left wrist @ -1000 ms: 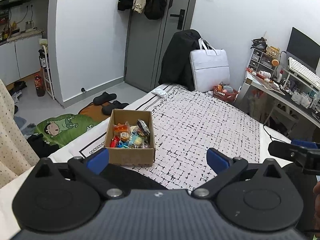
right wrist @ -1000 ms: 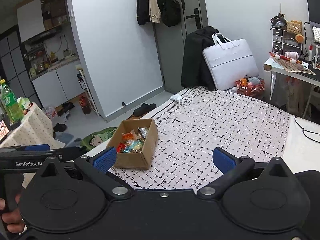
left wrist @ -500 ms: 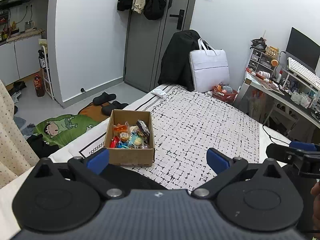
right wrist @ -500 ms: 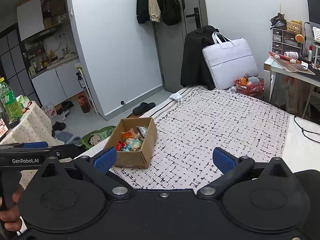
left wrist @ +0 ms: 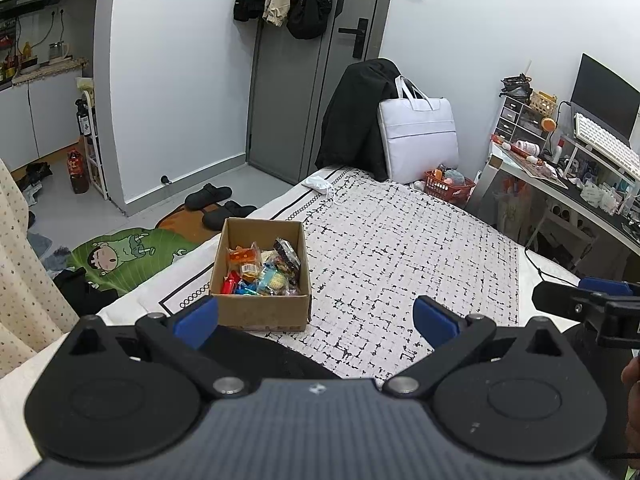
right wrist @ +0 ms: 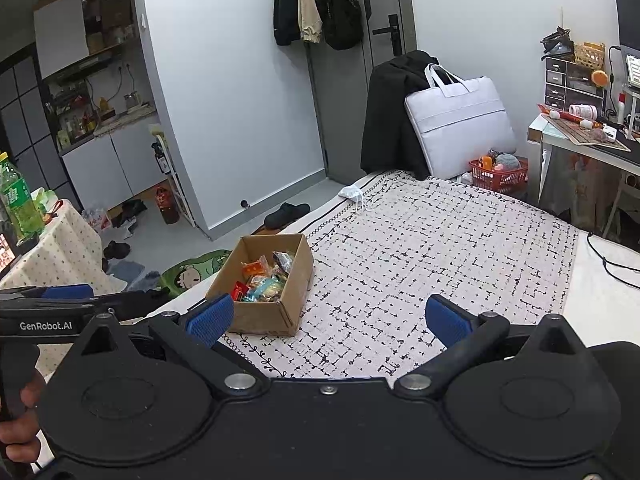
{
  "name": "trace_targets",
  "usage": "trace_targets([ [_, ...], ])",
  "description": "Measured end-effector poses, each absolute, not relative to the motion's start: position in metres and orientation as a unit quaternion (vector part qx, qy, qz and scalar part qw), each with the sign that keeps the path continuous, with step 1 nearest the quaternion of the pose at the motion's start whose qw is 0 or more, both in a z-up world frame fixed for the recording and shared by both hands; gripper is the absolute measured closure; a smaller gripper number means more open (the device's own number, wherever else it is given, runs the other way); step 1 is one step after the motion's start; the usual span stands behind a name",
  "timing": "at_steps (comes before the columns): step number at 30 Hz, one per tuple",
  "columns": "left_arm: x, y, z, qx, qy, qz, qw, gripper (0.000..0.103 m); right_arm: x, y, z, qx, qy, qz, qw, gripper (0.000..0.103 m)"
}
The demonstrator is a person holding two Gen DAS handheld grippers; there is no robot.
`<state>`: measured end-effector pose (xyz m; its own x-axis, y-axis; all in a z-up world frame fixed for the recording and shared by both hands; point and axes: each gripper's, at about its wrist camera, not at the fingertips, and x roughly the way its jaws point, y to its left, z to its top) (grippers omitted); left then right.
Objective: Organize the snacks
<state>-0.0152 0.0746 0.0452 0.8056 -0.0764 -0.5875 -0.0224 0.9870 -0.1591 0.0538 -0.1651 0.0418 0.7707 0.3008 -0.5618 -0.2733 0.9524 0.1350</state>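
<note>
Bed: patterned cover.
Box: open cardboard, near left edge; light, stiff.
Snacks: small wrappers heaped inside; light, crinkly, slippery; pinch at edges.
Left gripper, right gripper: spread wide, empty.

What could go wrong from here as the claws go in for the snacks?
The cardboard box sits near the bed's edge, above the floor mat; a push could tip it off. The snacks lie jumbled, so an open left claw or right claw might pinch several wrappers.
</note>
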Motion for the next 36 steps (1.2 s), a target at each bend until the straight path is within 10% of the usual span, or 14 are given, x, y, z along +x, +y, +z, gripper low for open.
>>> trace_targets([
  [36, -0.0222, 0.0839, 0.0466, -0.087, 0.304, -0.011, 0.949, 0.000, 0.0519, -0.1585, 0.0429, 0.005, 0.303, 0.158, 0.940, 0.000],
])
